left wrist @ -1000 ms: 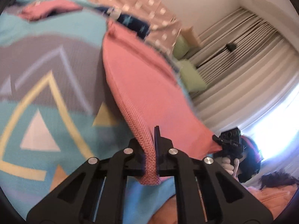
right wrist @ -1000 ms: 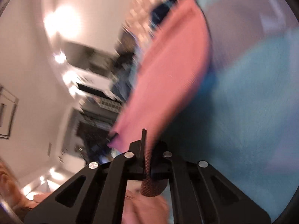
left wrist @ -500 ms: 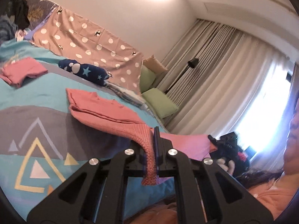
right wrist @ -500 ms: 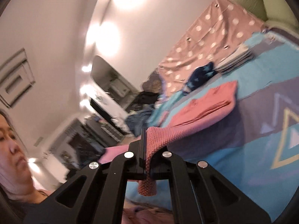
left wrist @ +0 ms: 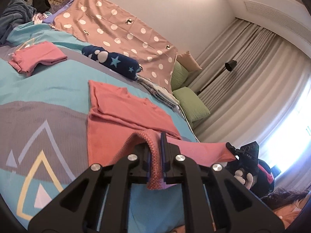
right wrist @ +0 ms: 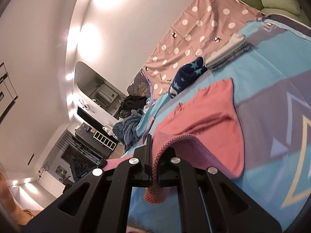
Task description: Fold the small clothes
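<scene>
The left gripper (left wrist: 155, 155) has its jaws clamped on the ribbed hem of a pink garment (left wrist: 124, 114). The right gripper (right wrist: 153, 159) has its jaws pressed together on the same ribbed hem at the other corner. In the left wrist view the right gripper (left wrist: 245, 155) is visible, with the hem stretched between the 2 grippers above the bed edge. The rest of the pink garment (right wrist: 210, 116) lies partly folded on the bed cover (left wrist: 48, 89), which is turquoise and grey with triangles. Further away on the cover lies a folded pink piece (left wrist: 37, 58). Near it is a dark blue cloth with stars (left wrist: 114, 64), and beside that a stack of folded clothes (right wrist: 227, 54).
</scene>
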Available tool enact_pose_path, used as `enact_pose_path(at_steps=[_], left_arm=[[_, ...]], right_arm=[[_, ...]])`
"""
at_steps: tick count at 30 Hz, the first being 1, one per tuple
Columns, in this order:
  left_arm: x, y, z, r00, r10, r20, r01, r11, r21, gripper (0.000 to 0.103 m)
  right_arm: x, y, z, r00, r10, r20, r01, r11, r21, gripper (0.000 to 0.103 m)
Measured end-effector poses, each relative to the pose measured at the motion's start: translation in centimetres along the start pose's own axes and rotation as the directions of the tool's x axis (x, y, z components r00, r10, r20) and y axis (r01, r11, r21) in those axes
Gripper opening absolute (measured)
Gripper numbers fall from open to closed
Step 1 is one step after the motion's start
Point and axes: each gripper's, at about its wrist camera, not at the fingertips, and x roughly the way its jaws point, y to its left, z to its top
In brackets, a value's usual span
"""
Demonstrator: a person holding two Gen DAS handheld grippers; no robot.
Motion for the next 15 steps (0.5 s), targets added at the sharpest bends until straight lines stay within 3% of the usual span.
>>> enact_pose_path(at_steps=[10,14,15], left_arm=[[2.5,0.3,4.8,0.999,0.012,0.036,-0.012,1.0,0.014,0.007],[4.5,1.1,6.3,1.0,0.025,0.001,-0.025,1.0,0.001,0.007],[5.1,1.3,6.4,0.999,0.032,-0.016,-0.032,0.999,-0.003,0.015]], right_arm=[[4.7,-2.5,4.2,0.999,-0.022,-0.026,0.023,1.0,0.017,0.006],[6.2,-3.8,5.2,0.998,-0.049,-0.042,0.05,0.998,0.035,0.006],[6.7,-4.2,5.3,0.997,-0.064,-0.049,0.066,0.997,0.038,0.007]])
